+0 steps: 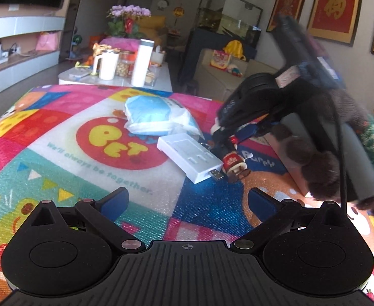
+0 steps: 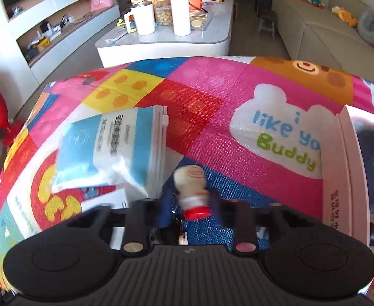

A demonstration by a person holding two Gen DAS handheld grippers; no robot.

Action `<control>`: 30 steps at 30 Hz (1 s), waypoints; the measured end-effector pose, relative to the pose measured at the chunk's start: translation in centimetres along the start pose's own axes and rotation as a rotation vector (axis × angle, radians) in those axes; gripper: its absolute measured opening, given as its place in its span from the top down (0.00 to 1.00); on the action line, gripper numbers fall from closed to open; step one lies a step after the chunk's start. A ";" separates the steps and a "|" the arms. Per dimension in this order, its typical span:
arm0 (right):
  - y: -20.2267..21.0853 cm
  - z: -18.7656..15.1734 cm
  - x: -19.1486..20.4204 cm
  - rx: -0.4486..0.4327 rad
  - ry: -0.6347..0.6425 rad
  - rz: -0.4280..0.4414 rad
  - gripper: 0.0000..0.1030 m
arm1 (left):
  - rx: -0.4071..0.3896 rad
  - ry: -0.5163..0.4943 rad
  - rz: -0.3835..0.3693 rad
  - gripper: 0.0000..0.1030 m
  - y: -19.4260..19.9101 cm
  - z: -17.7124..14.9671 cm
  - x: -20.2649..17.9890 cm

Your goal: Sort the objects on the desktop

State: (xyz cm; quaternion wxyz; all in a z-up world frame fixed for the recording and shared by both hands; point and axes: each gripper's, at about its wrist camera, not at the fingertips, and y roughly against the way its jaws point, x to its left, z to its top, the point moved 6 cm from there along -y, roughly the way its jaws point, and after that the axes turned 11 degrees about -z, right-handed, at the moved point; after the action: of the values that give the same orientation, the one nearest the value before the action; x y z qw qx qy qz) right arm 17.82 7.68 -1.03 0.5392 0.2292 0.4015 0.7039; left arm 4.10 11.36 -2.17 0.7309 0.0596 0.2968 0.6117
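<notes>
Right gripper pinched small figurine on mat, beside white box. Left gripper hung wide, empty.

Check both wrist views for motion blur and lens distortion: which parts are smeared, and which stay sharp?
Left wrist view: the right gripper and its arm are smeared, while the white USB hub and play mat stay sharp; the mat's far edge bows from the fisheye. Right wrist view: the small figurine between the jaws and the blue-and-white packet are blurred; the white tumbler behind is fairly crisp.
</notes>
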 end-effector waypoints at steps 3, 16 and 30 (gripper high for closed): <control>3.1 -0.2 -1.3 -0.075 0.017 -0.001 0.76 | 0.002 0.001 0.002 0.01 0.0 0.0 0.0; 11.5 -13.6 -9.0 0.033 -0.013 0.065 0.76 | 0.029 0.021 0.022 0.01 -0.5 -0.1 0.4; 12.9 -21.9 -11.7 -0.100 -0.053 -0.015 0.57 | 0.091 -0.201 0.114 0.00 -1.2 -1.0 -3.5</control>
State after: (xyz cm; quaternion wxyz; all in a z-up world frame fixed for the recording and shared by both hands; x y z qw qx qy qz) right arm -2.50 -11.58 -1.79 0.5656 0.2175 0.3533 0.7127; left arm 4.35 7.47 -2.30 0.7176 0.1707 0.2455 0.6290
